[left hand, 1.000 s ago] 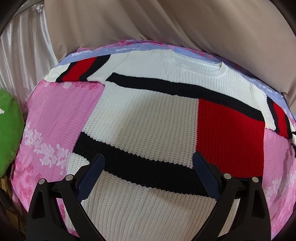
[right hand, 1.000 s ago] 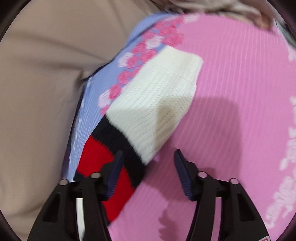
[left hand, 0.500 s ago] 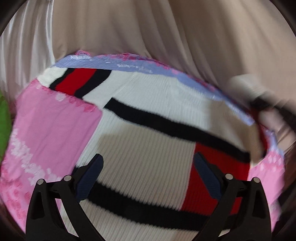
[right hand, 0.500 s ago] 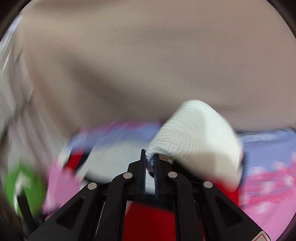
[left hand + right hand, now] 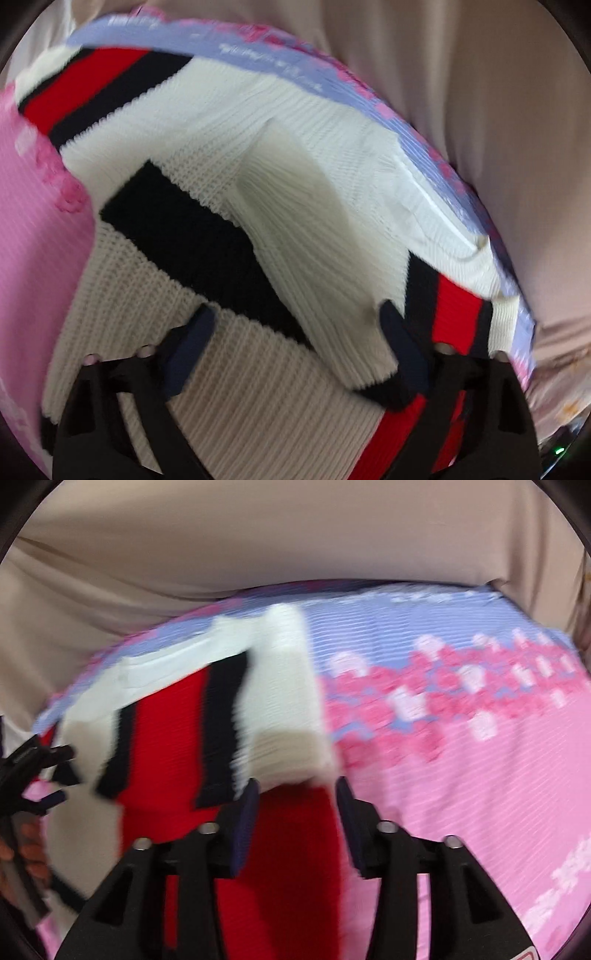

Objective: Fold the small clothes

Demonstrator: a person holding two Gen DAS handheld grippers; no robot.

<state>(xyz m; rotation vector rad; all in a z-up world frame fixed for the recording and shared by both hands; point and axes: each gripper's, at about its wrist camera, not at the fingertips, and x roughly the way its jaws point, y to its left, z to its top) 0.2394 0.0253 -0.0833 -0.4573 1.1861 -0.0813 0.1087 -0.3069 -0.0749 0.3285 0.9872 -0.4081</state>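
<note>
A white knit sweater (image 5: 236, 373) with black and red blocks lies flat on a pink and lilac floral sheet (image 5: 33, 236). Its right sleeve (image 5: 317, 266) is folded in across the chest, cuff end between my left gripper's fingers. My left gripper (image 5: 295, 332) is open, low over the sweater's middle. In the right wrist view the same sleeve (image 5: 284, 709) lies over the red panel (image 5: 295, 867). My right gripper (image 5: 295, 794) is open just behind the white cuff, not holding it. The left gripper shows at that view's left edge (image 5: 33, 775).
Beige drapery (image 5: 498, 110) hangs behind the bed's far edge. The sweater's left sleeve (image 5: 92, 81) with red and black stripes lies spread out at the upper left. Bare pink sheet (image 5: 480, 775) extends to the right of the sweater.
My right gripper carried the right sleeve in over the sweater's body and opened, leaving it there. My left gripper moved forward and rightwards over the sweater, staying open.
</note>
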